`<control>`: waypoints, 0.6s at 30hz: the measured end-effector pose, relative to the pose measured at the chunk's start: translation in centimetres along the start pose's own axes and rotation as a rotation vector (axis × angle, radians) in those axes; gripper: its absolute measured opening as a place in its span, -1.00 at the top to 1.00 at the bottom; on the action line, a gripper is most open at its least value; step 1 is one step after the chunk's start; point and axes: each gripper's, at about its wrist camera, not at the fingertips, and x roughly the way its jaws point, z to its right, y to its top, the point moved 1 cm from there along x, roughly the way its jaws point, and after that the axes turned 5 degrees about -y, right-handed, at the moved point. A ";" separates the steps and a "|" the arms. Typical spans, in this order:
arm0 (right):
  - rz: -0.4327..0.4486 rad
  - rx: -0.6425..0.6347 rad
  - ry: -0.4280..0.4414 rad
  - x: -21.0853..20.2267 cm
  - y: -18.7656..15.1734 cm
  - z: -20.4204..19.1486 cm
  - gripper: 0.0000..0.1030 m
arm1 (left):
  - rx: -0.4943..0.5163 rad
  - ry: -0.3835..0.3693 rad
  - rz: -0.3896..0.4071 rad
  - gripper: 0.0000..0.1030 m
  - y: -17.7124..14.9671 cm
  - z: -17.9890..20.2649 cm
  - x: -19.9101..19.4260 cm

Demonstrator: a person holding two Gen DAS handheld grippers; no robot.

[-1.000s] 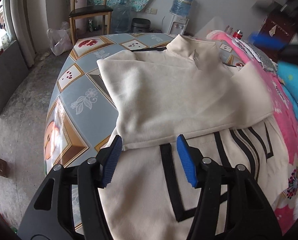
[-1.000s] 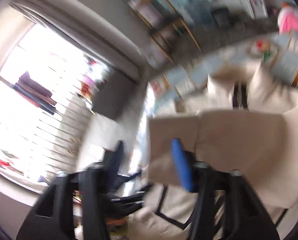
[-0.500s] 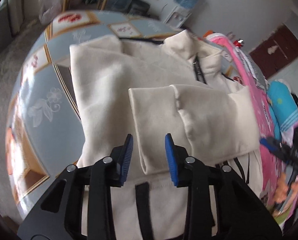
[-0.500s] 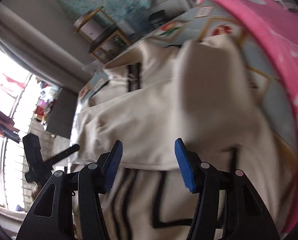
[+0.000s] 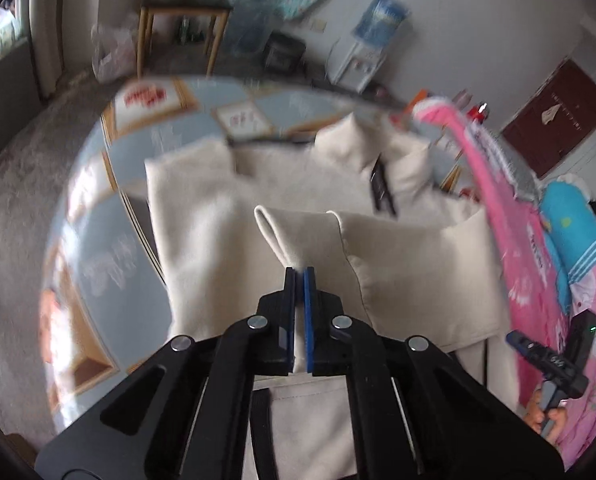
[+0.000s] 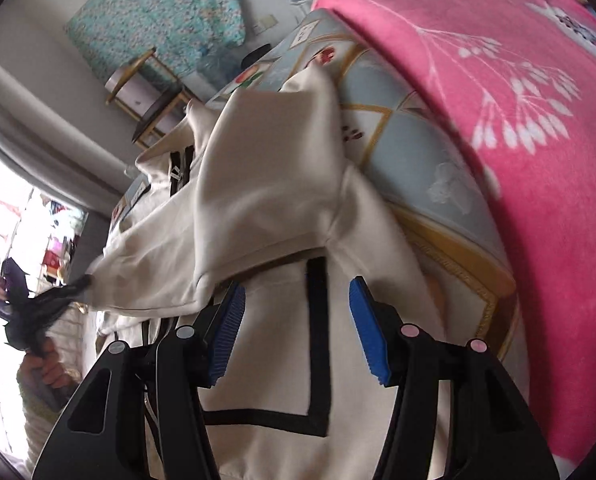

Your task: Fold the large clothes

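The bed surface, covered in a blue and gold patterned sheet, carries one cream jacket with black trim, lying spread with its collar at the far end and its hem toward the person; the long axis thus runs straight away from both grippers. One pink floral blanket lies alongside the garment on its right. One sleeve lies folded across the chest, crosswise to the long axis. The left gripper is clenched on the end of that sleeve, the cloth rising in a narrow loop just beyond its closed tips; the right wrist view confirms the sleeve drawn out taut toward the left. The right gripper is released, its blue pads spread, poised just above the lower front panel with one black stripe running between them; contact with the cloth cannot be confirmed. Judgement: the sleeve placement rests with the left gripper alone, while the right is the nearer to the hem for any fold toward the collar. Count: one garment, one blanket, two grippers.
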 end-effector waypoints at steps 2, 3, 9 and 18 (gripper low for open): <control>0.018 -0.002 -0.008 -0.7 0.3 0.5 -0.04 | 0.013 0.032 0.052 0.94 0.8 0.0 -2.4; 0.028 -0.002 -0.014 -1.0 0.6 0.7 -0.04 | -0.001 0.048 0.062 0.94 1.0 -0.6 -3.2; -0.001 -0.011 -0.006 -1.3 4.1 0.8 -0.04 | -0.067 0.210 -0.069 0.94 -1.7 -6.6 0.7; -0.090 -0.085 -0.038 5.8 11.6 -3.1 -0.03 | -0.025 0.184 -0.012 0.94 -2.5 -6.9 1.2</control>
